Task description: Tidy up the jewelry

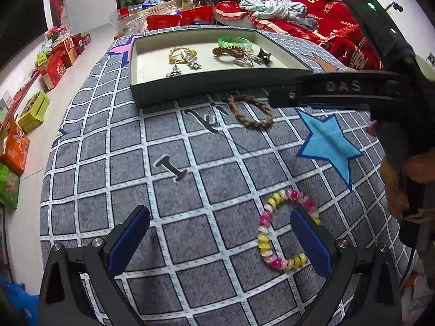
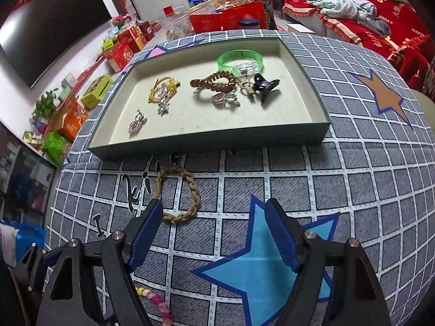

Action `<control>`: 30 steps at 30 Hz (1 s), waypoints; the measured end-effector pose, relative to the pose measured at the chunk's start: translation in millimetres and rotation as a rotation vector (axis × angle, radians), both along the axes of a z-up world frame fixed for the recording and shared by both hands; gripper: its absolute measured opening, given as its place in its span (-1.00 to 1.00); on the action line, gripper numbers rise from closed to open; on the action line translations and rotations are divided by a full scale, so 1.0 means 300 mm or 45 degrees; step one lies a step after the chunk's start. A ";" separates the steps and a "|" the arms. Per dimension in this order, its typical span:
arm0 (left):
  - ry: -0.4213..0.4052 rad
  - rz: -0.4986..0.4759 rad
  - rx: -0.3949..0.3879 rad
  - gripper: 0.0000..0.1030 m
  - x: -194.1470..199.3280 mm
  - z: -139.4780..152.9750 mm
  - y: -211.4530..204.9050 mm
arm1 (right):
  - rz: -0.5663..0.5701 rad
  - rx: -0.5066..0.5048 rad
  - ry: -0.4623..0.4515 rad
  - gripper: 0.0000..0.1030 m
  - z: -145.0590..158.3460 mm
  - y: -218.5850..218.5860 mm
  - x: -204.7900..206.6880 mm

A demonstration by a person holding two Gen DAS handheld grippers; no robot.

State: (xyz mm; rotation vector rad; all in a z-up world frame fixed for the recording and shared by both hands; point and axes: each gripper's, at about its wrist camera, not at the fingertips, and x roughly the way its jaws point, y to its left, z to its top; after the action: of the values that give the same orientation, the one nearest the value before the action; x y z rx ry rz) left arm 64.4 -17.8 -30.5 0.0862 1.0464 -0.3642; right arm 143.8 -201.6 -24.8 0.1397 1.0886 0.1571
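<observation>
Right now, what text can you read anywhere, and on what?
"DAS": raised letters on the right gripper body.
"Ki": black script on the grey checked cloth.
"I": black letter on the same cloth.
"HAPPY WEDDING": red bedding, barely legible.
Floor box labels: too small.

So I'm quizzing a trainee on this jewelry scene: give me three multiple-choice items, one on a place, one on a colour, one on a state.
1. Where does the braided tan bracelet lie?
A. in the tray
B. on the quilt before the tray
C. in a gripper

2. What colour is the bangle in the tray?
A. green
B. red
C. blue

3. How does the left gripper stand?
A. shut on beads
B. open
C. out of view

Key: B, it rests on checked cloth outside the tray wall; A, translucent green; B, its pads are wide apart, the bead bracelet beside one.
</observation>
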 end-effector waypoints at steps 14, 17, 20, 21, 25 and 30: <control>-0.010 -0.021 0.084 0.89 -0.056 -0.025 -0.071 | 0.120 -0.142 0.025 0.00 -0.049 0.090 0.037; -0.020 -0.033 0.109 0.76 -0.073 -0.024 -0.086 | 0.144 -0.203 0.013 -0.06 -0.051 0.118 0.038; -0.026 -0.059 0.119 0.63 -0.081 -0.019 -0.105 | 0.168 -0.234 0.011 -0.14 -0.049 0.137 0.037; -0.028 -0.065 0.117 0.55 -0.084 -0.016 -0.108 | 0.171 -0.235 0.013 -0.17 -0.049 0.140 0.036; -0.038 -0.109 0.117 0.18 -0.101 -0.008 -0.133 | 0.185 -0.232 0.016 -0.28 -0.046 0.143 0.031; -0.043 -0.166 0.103 -0.49 -0.111 -0.004 -0.154 | 0.201 -0.232 0.009 -0.84 -0.044 0.161 0.027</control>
State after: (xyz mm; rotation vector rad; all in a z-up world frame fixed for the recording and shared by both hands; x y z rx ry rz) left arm 31.1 -63.9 -31.6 0.2331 1.0247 -0.4369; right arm 151.9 -153.4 -38.2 -0.1091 1.1155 0.1979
